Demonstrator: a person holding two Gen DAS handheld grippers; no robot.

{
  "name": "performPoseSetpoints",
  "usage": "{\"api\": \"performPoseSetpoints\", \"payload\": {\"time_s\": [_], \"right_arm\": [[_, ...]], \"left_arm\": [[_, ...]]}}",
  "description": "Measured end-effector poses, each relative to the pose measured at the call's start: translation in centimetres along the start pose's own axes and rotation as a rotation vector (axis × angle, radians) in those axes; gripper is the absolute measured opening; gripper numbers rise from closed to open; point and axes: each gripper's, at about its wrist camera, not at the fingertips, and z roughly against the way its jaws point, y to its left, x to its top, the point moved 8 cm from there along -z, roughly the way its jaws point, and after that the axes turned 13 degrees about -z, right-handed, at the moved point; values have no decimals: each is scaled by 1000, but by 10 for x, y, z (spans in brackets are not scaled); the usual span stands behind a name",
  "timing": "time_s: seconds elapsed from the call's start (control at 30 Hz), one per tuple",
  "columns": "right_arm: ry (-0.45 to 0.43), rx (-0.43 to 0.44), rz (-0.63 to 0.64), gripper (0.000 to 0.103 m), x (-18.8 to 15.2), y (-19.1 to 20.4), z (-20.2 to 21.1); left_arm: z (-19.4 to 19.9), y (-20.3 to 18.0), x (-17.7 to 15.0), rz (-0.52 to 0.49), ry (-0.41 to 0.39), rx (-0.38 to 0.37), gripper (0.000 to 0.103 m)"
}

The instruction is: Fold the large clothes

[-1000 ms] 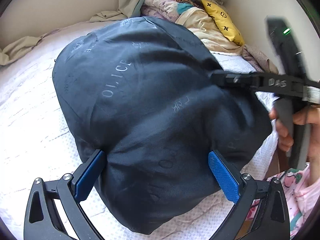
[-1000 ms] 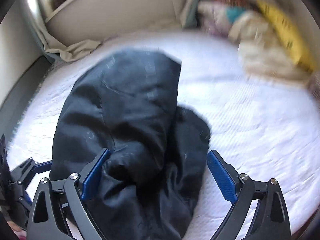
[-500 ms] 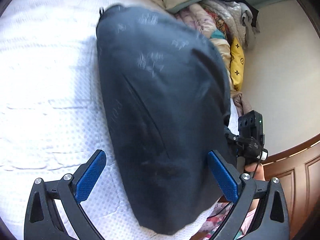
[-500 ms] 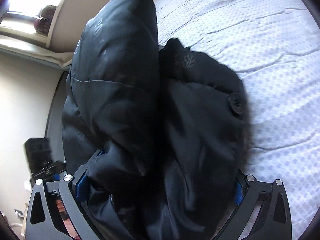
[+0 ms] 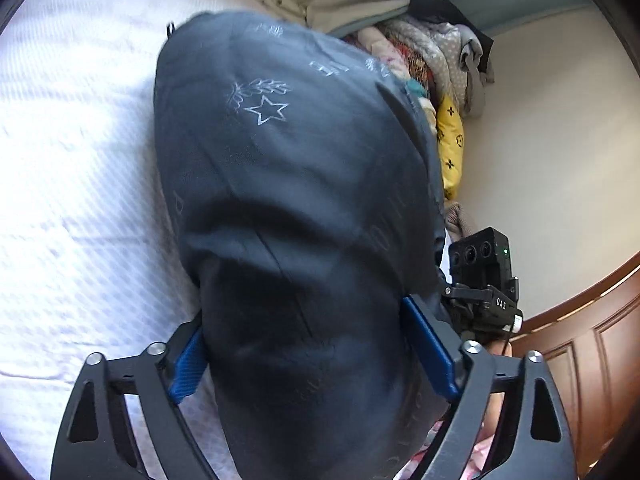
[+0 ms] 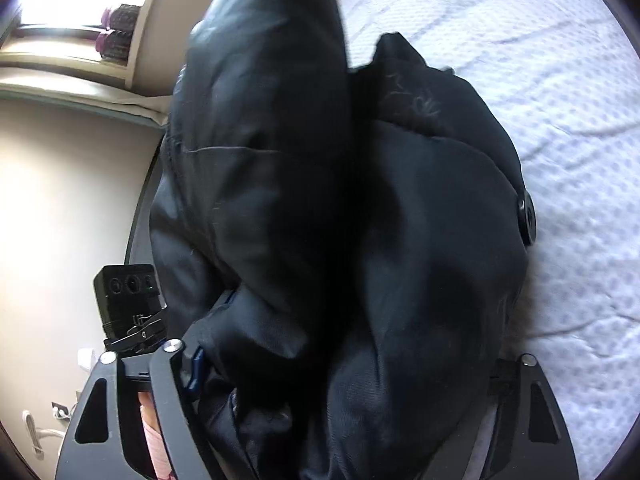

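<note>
A: How much room is left around the jacket point(image 5: 304, 200)?

B: Open white bed cover point(image 5: 80, 184) is seen to the left of it in the left wrist view, and to the right of it in the right wrist view. On the far side a pile of bedding and clothes point(image 5: 424, 60) with a yellow cushion point(image 5: 450, 144) is stacked against the wall. A wooden panel point(image 5: 580, 344) is seen at the lower right.

A: Where is the jacket placed?

B: It is bunched on the bed, near its edge, and is reached from both sides.

A: How are the jaws set?

B: The left gripper point(image 5: 316, 356) is being closed, with the bundle filling the gap; both blue pads are pressed on the cloth. The right gripper point(image 6: 344, 364) is being closed too, its pads mostly buried in the folds.

A: How does the jacket look?

B: Dark, puffy and folded over itself. A pale star and wreath print point(image 5: 262, 100) is seen on top, and a black button point(image 6: 527, 216) at one edge.
</note>
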Motion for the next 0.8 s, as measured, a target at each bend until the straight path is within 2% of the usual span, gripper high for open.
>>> {"api": "performPoseSetpoints", "payload": {"time_s": [0.13,0.27,0.4,0.5,0.53,0.6,0.67,0.8], "right_arm": [[-15,17,77,70,-6,33,-9],[-8,72,109,69,-3,66,-33],[13,119,119,69,-4,87,-62],[38,91,118,70,-15,92,-91],[47,66,111,71,-16,89,-99],[51,6,86,83,-14,85,-119],[51,-3,55,90,-12,83,-122],[57,-5,18,95,-4,86,-106]], "left_arm": [[30,4,15,-21,-51,49,87],[73,19,28,-23,-125,121,86],[111,48,32,17,-183,173,86],[125,79,24,77,-186,208,87],[124,91,18,102,-171,222,87],[120,112,5,149,-145,230,90],[123,122,-3,181,-157,208,97],[138,123,-3,171,-157,255,101]]}}
